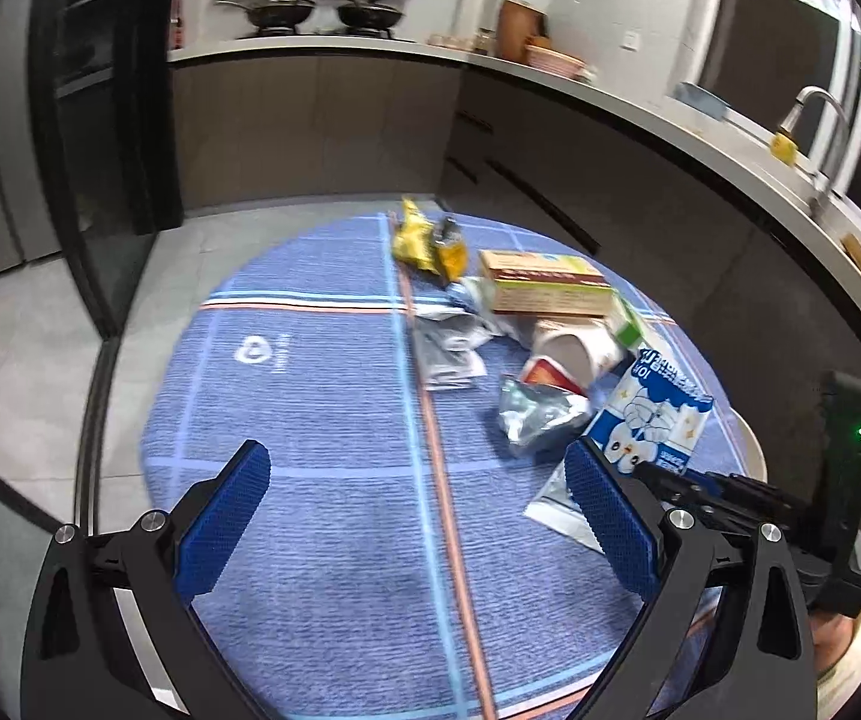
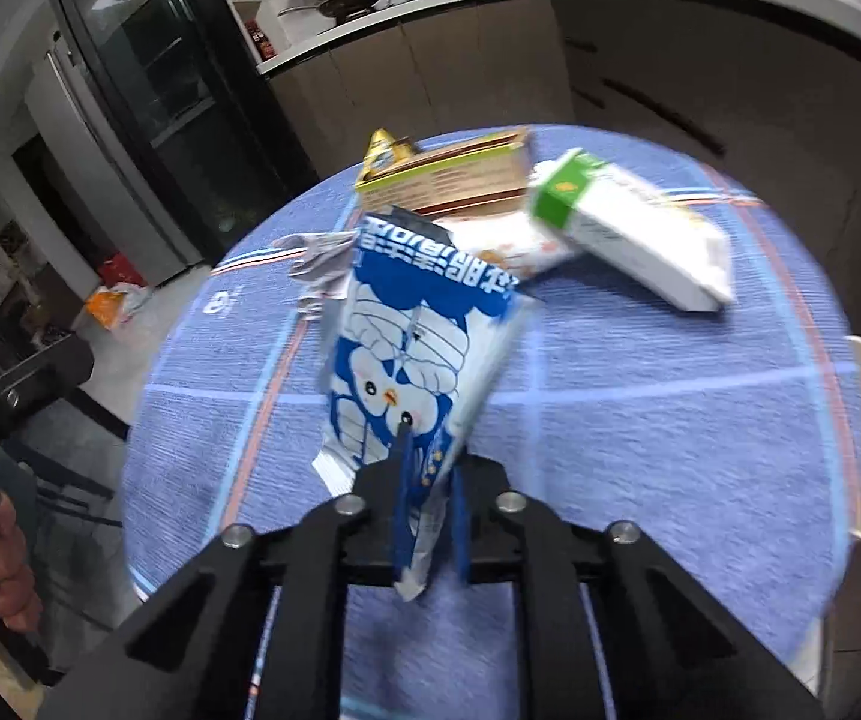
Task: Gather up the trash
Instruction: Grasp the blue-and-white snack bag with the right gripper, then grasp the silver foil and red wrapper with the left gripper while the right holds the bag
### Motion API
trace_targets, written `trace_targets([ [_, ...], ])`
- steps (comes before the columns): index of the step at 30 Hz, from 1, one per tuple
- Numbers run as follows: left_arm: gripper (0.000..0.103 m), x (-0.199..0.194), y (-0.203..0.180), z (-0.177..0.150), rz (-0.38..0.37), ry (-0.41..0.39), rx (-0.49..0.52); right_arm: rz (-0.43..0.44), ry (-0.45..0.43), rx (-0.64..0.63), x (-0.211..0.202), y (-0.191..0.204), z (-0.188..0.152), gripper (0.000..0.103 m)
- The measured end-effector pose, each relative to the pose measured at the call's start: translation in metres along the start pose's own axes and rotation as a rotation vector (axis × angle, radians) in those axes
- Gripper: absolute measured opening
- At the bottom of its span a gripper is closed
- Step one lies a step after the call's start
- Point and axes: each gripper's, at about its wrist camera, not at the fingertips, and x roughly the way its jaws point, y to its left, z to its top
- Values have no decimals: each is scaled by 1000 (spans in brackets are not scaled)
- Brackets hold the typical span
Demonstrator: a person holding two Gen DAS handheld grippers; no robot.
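Between our right gripper's (image 2: 430, 480) clenched jaws: one penguin wrapper (image 2: 412, 348); beyond, two boxes (image 2: 628, 234); left gripper (image 1: 418, 498) released.

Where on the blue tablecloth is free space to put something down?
The blue tablecloth is bare left of the orange stripe, around the white logo. It is crowded on the right, from the yellow wrapper to the silver wrapper.
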Motion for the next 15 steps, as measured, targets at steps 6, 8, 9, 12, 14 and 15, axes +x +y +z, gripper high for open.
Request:
trace_targets([
  [6,79,46,-16,7,-134,83,16,-70,-16,29,-23,-23,-13,6],
  [8,79,59,-25,8,-158,103,27,-72,-18,47,-26,-29,-15,6],
  [9,79,66,-33,8,-173,111,45,-73,-19,50,-26,-30,-15,6],
  [12,83,83,-55,9,-184,119,104,-77,-17,57,-26,-33,-15,6],
  [14,92,93,-67,11,-189,110,161,-82,-16,57,-26,-35,-16,6],
  [15,94,100,-75,13,-180,99,210,-85,-16,59,-25,-35,-16,7],
])
